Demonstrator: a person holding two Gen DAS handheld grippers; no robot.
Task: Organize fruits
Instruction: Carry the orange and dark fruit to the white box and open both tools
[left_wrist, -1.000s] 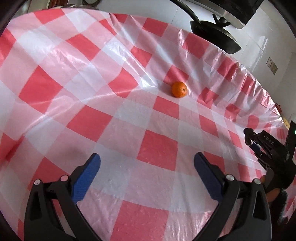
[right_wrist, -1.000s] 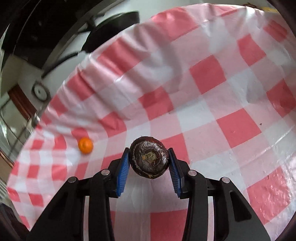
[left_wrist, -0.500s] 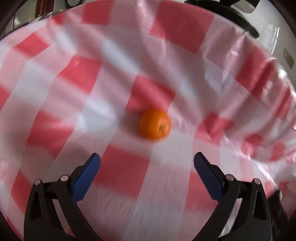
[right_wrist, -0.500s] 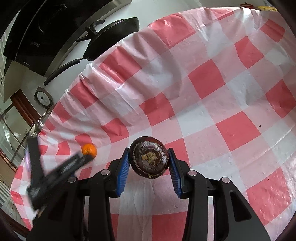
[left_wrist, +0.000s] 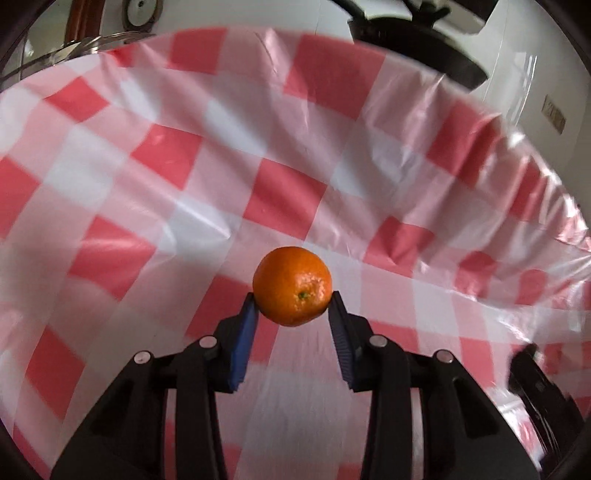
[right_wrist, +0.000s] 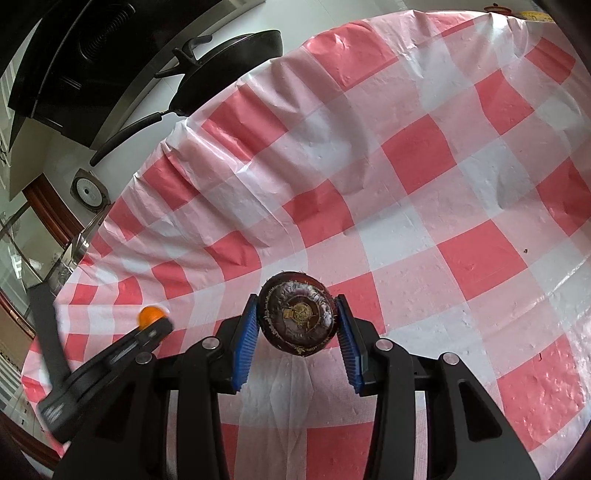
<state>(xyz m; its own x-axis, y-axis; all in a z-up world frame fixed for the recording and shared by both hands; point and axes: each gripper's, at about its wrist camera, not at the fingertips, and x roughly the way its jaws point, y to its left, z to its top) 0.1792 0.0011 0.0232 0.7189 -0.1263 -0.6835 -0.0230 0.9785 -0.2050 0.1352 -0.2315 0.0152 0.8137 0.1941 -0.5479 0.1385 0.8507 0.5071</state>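
Two fruits, both held. Left wrist view: left gripper pinches the orange across its widest part, w/ the checked cloth on the worktop behind it; lift-off unclear. Probably light, firm, waxy skin that could slip, so a mid-line hold w/ modest squeeze suits.

Right wrist view: right gripper pinches the dark purple fruit by its sides, above the cloth; rind looks hard, prob. heavier. Orange sits far left of it.
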